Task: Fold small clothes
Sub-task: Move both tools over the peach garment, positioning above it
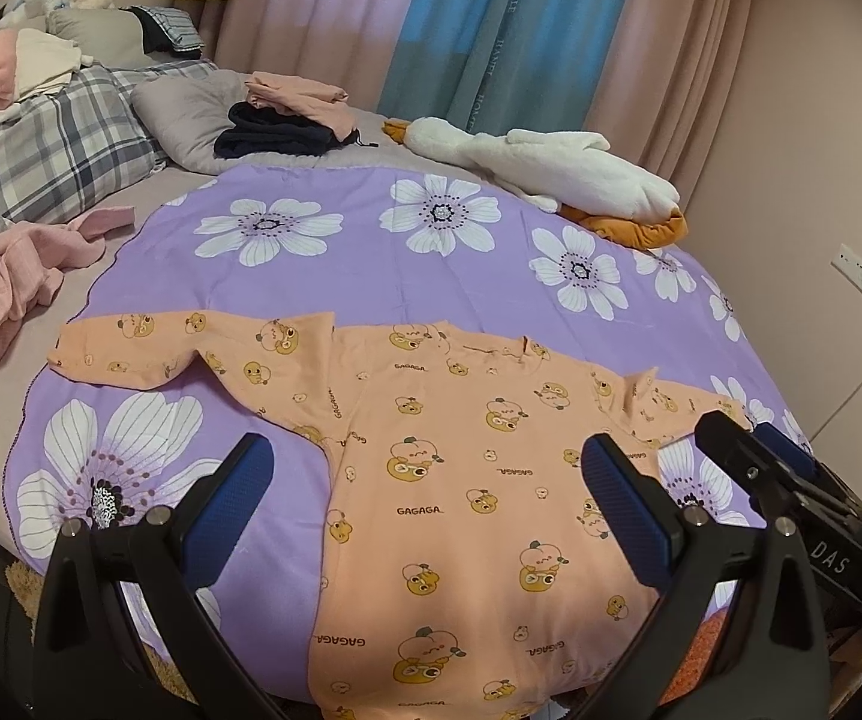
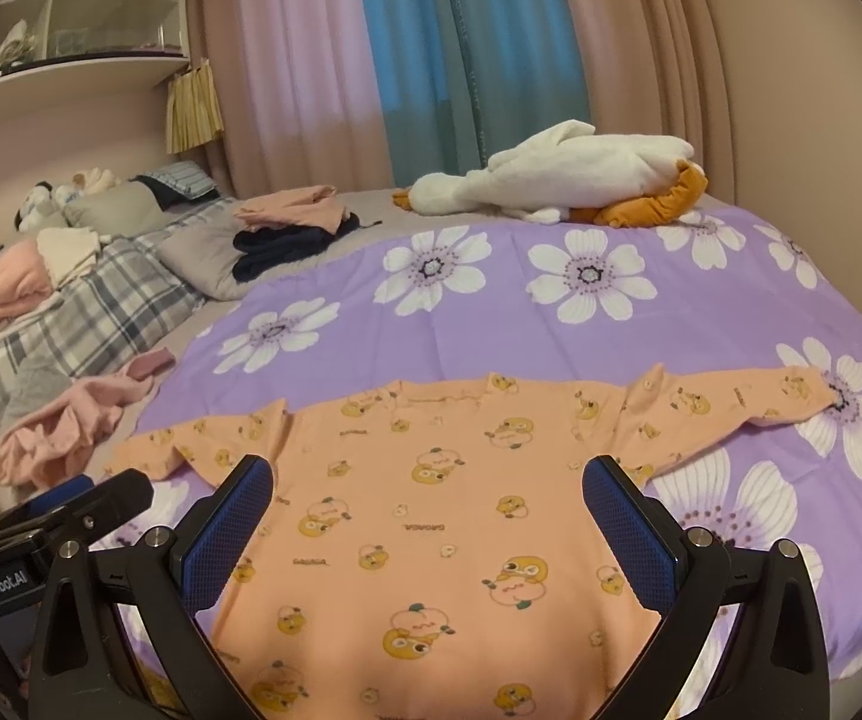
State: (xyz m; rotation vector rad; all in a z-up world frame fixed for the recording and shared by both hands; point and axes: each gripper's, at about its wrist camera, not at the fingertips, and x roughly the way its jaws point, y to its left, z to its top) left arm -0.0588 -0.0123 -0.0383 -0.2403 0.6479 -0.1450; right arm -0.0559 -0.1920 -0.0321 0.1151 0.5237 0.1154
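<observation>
Orange duck-print shirt [image 1: 466, 480] is lying flat, neck pointing away, sleeves spreading sideways; right wrist view alone is showing shelves [image 2: 71, 18]. Left gripper [image 1: 425, 480] and right gripper [image 2: 428, 504] are hovering wide open, empty.

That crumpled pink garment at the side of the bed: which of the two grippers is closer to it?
Left. The pink garment lies off to the left, just beyond the open left gripper. The open right gripper hovers over the orange shirt, farther over to the right.

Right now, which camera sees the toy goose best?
The right wrist view: the toy goose lies nearly centred there, beak to orange feet. The left wrist view shows the goose whole too, but off to the right.
</observation>
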